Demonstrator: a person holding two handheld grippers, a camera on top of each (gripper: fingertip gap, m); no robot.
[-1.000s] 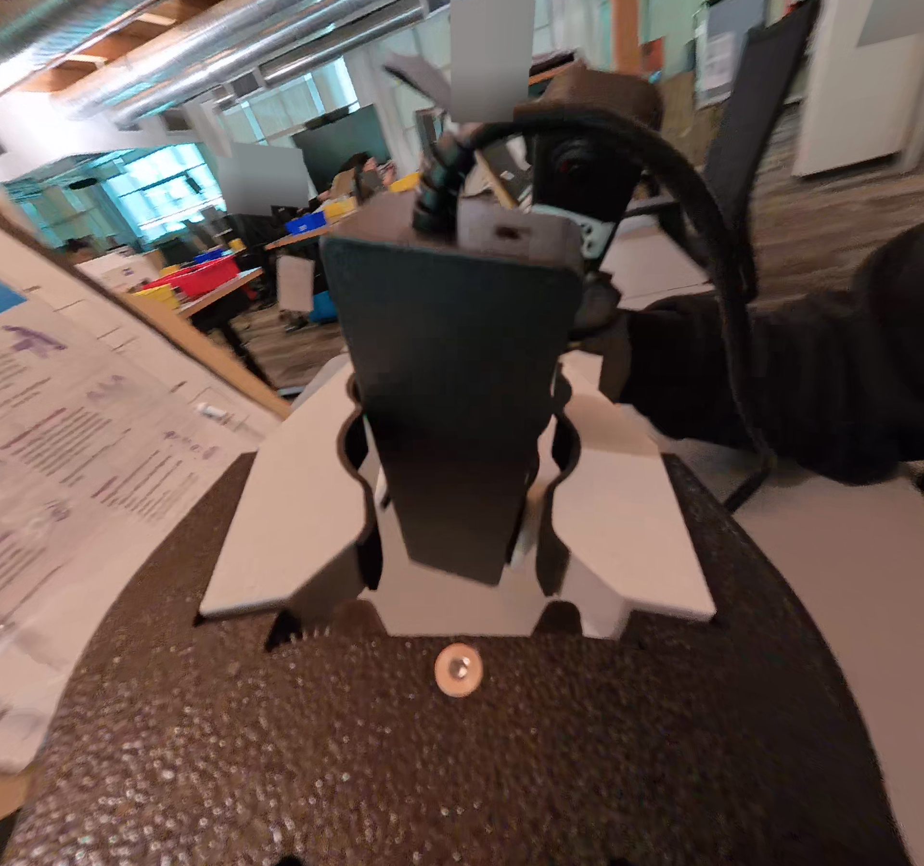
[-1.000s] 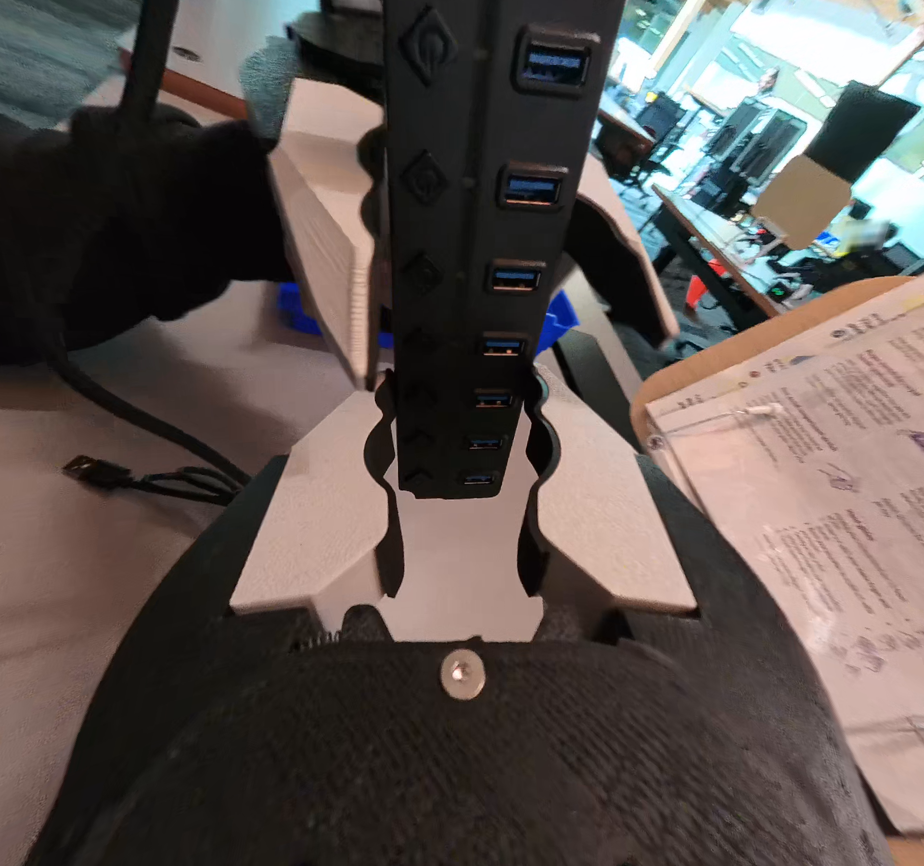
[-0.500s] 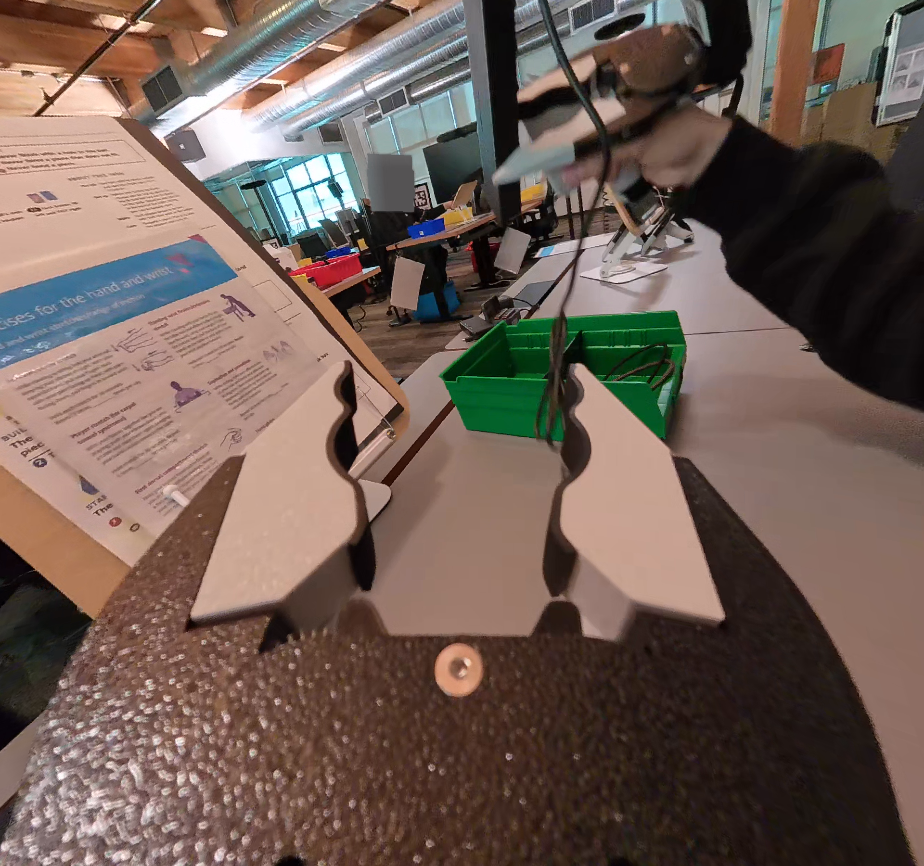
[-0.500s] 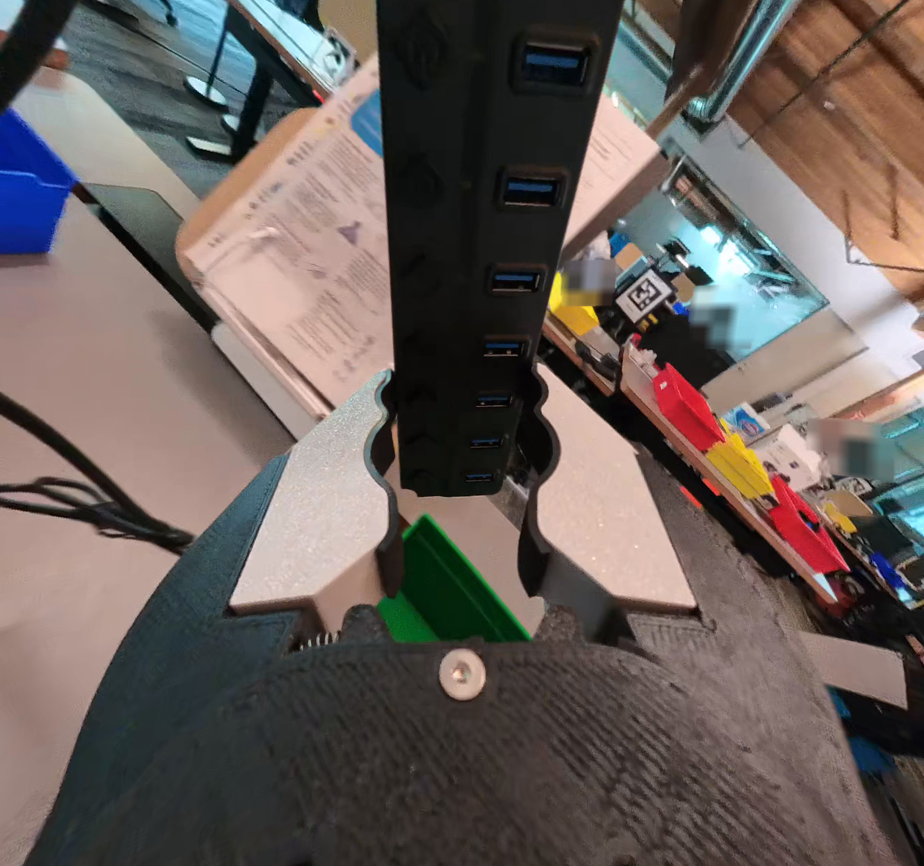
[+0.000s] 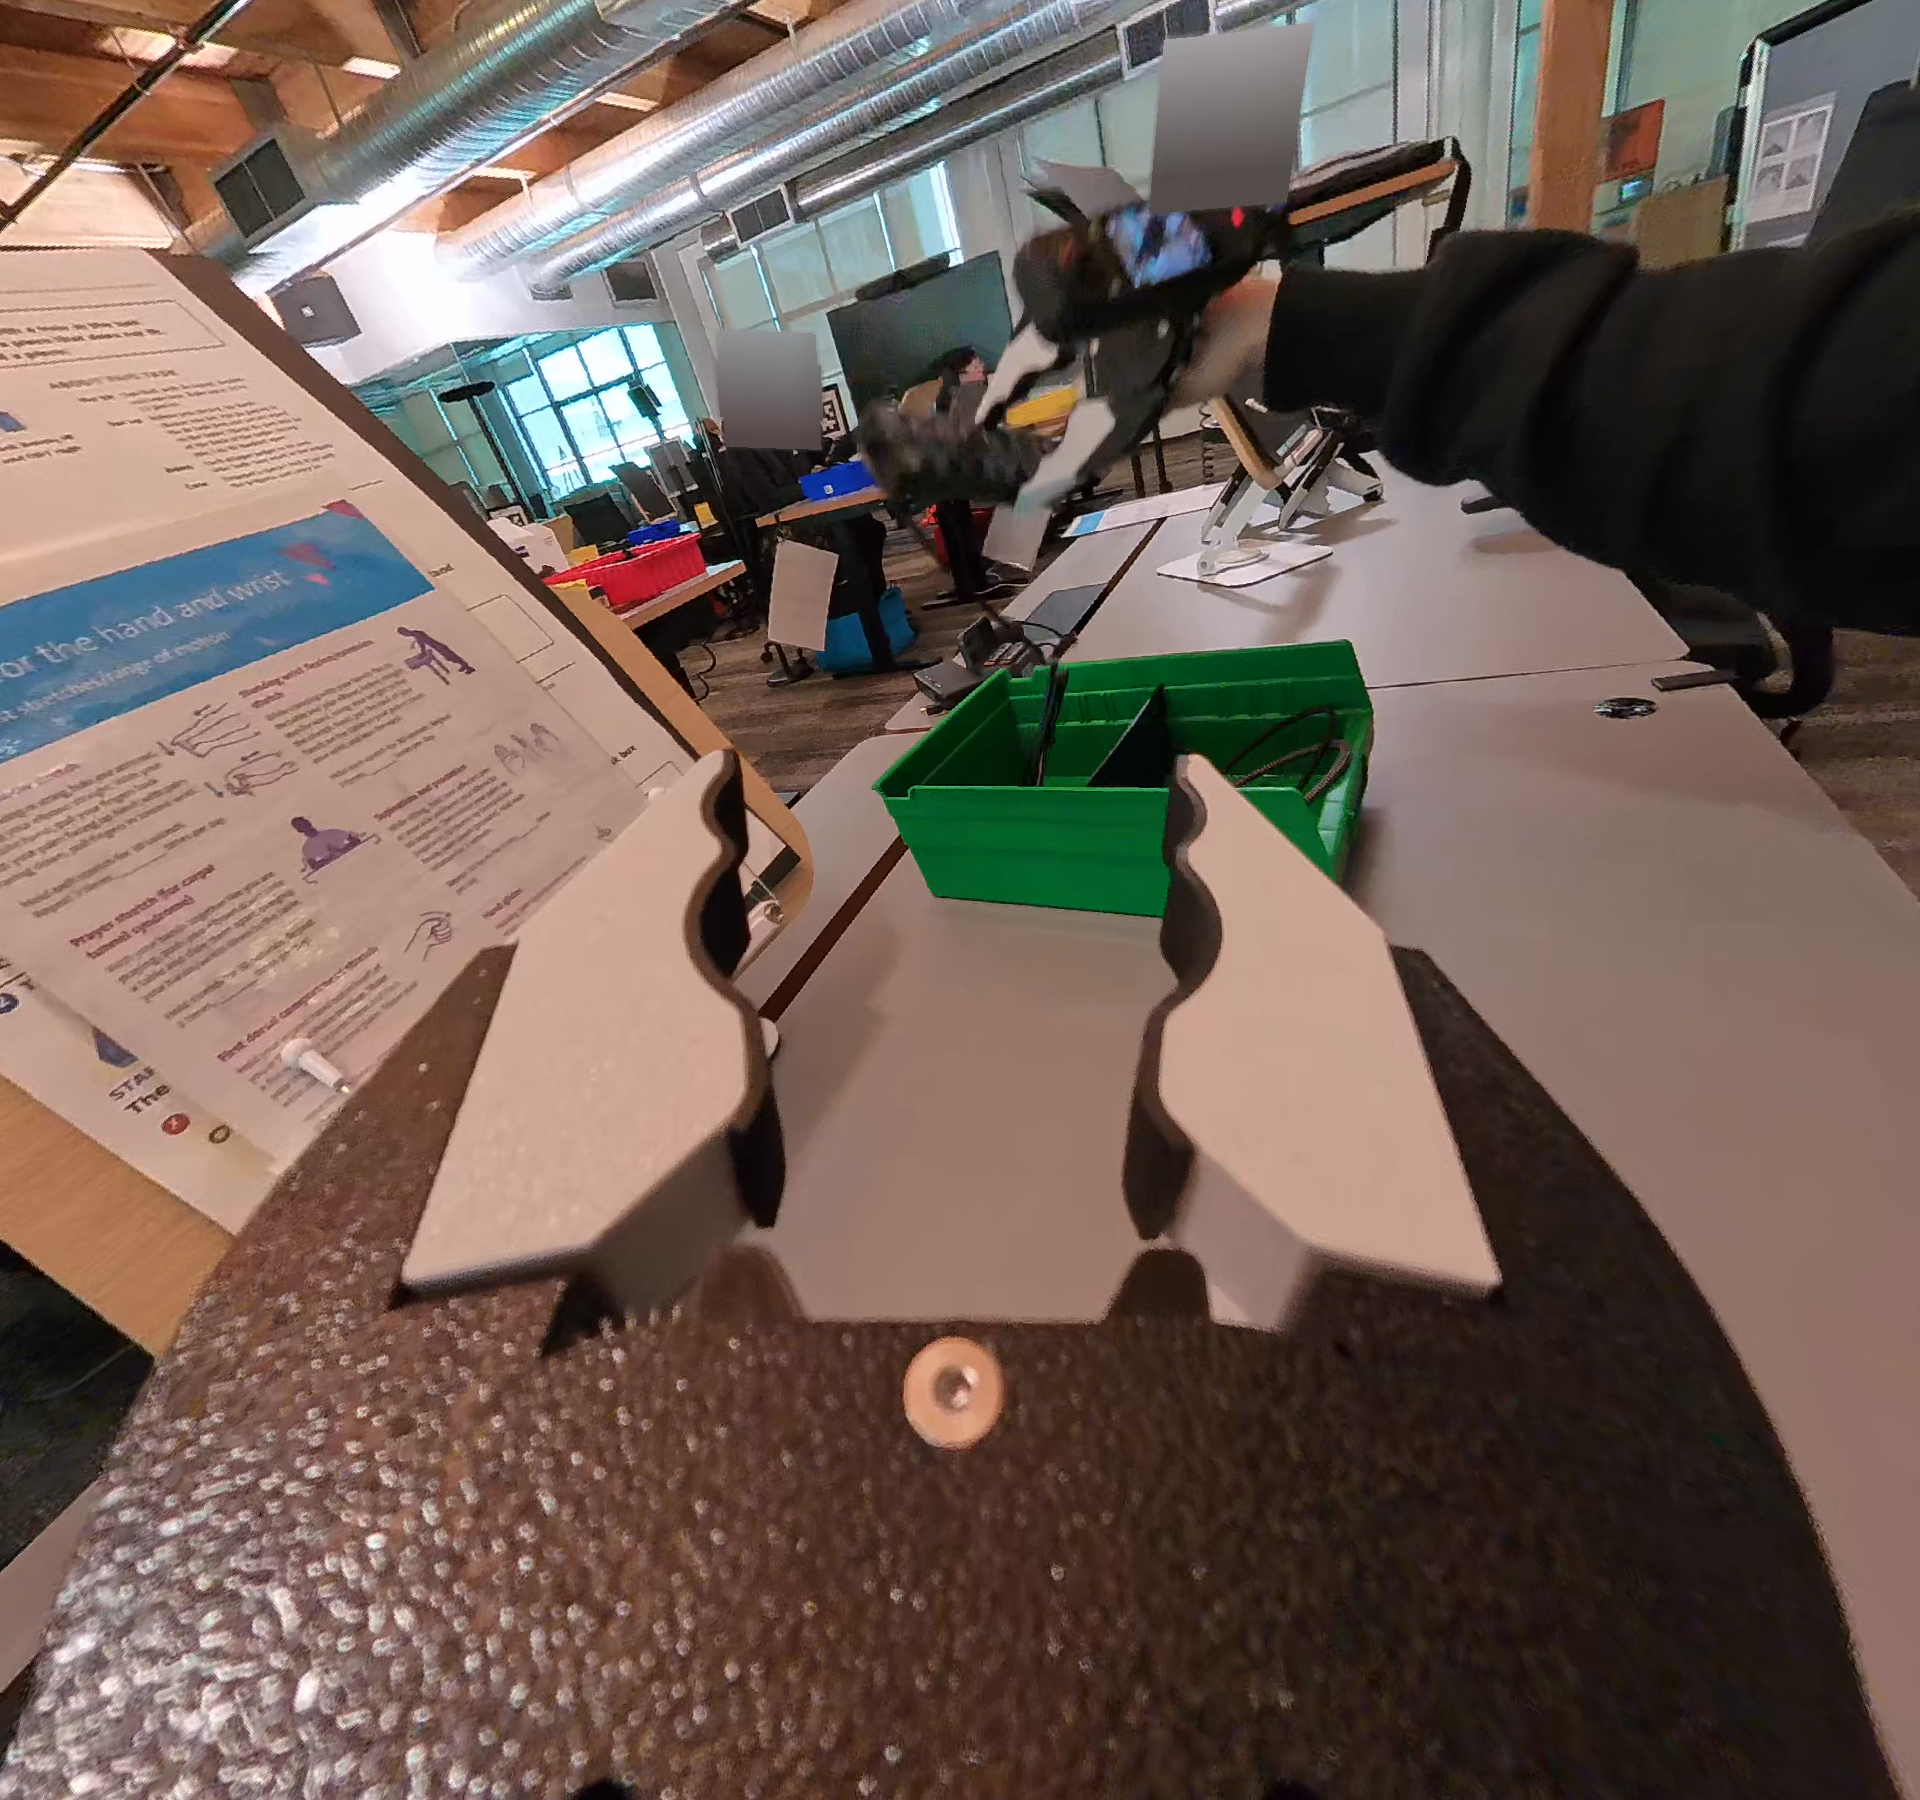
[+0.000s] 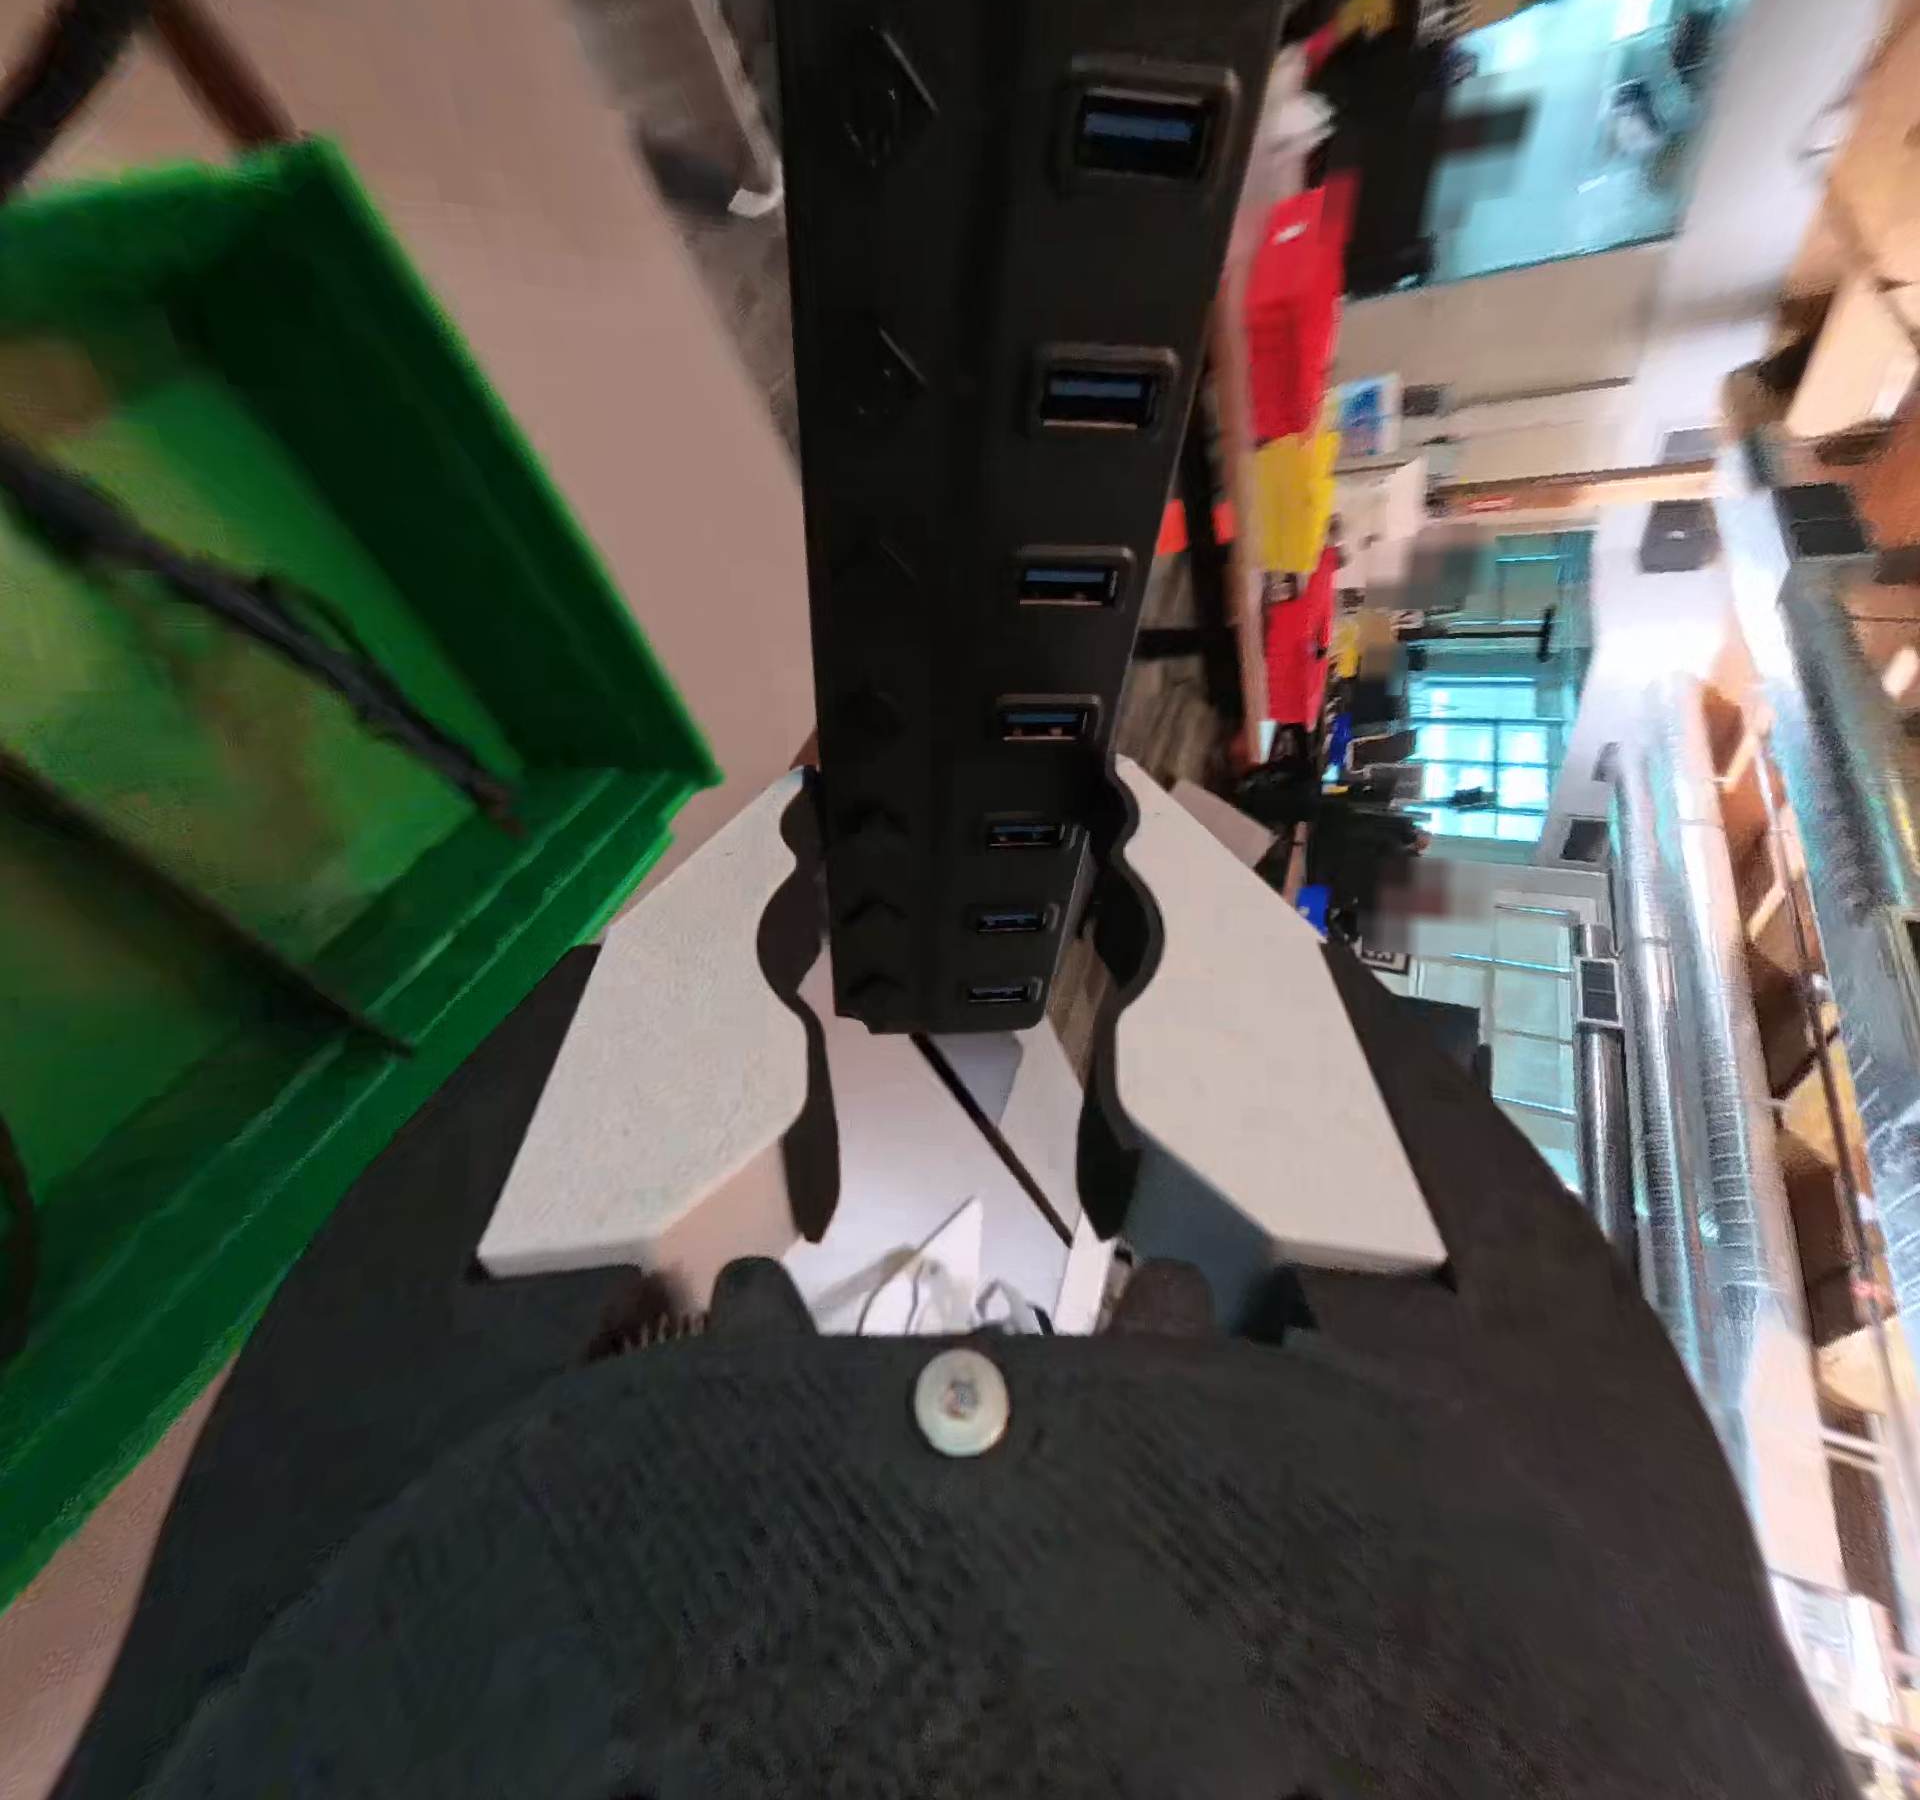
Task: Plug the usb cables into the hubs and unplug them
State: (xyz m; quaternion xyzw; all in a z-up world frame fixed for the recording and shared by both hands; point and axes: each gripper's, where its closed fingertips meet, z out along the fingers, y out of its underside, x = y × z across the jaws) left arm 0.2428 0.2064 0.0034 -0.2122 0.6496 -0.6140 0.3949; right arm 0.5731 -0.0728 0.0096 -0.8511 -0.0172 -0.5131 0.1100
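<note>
My left gripper (image 5: pixel 956 929) is open and empty, low over the grey table (image 5: pixel 1558 919), pointing at a green bin (image 5: pixel 1039 851). The bin holds black cables (image 5: pixel 1288 748) and a dark flat piece (image 5: pixel 1132 753). My right gripper (image 6: pixel 956 867) is shut on the lower end of a long black USB hub (image 6: pixel 987 462) with several blue ports, none with a plug in it. In the left wrist view the right gripper (image 5: pixel 1081 400) is held high above the bin by a black-sleeved arm, with the hub (image 5: pixel 935 457) blurred. The bin (image 6: pixel 364 545) and a cable (image 6: pixel 270 618) lie left in the right wrist view.
A tilted board with a printed sheet (image 5: pixel 260 711) stands close on the left of the table. A white stand (image 5: pixel 1247 535) sits on the far table. Office desks with coloured bins and people lie beyond.
A second ago both grippers held the hub; the left has let go and opened wider. The right gripper has carried the hub up and rolled over above the green bin.
</note>
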